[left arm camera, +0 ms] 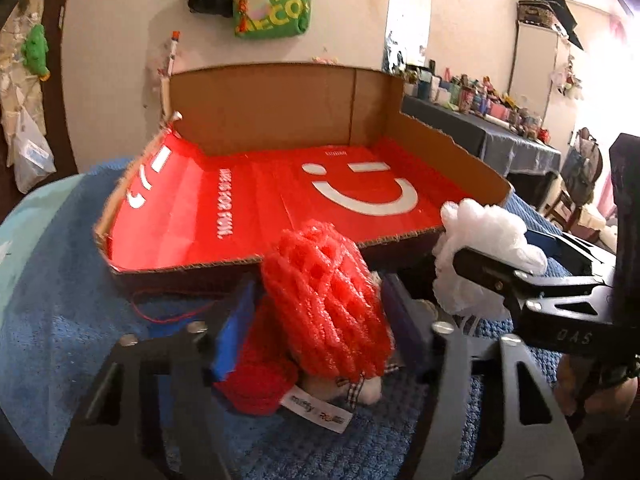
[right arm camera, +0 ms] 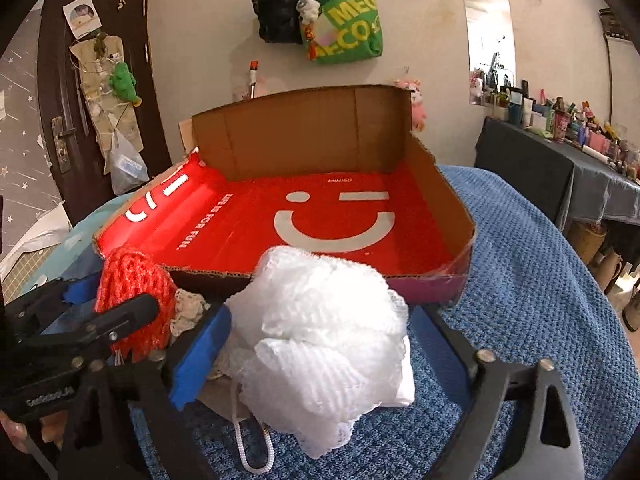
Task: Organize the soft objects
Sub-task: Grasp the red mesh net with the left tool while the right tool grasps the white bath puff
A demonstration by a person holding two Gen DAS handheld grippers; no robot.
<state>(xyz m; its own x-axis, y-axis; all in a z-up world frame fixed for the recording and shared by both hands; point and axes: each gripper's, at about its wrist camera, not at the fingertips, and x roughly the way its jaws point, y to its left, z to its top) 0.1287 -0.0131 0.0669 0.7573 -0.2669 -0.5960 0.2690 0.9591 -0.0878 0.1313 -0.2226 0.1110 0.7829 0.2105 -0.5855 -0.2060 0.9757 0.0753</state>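
Red mesh pouf [left arm camera: 328, 304] sitting between the left gripper [left arm camera: 320, 344] pads, apparently clamped; white pouf [right arm camera: 324, 336] lying between right gripper [right arm camera: 320, 344] pads, contact unclear, both before the cardboard tray [right arm camera: 448, 184], likely their destination.

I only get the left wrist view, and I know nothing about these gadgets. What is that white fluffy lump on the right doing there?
Observer: It is a white bath pouf sitting between the two fingers of the right tongs. One blue pad rests against it.
Operator: Does anything hang off it?
Observer: Yes, a white cord loop trails from its underside onto the blue blanket.
Operator: Is there anything behind the box that I'm missing?
Observer: A pink plush toy peeks out behind the back right corner of the cardboard box.
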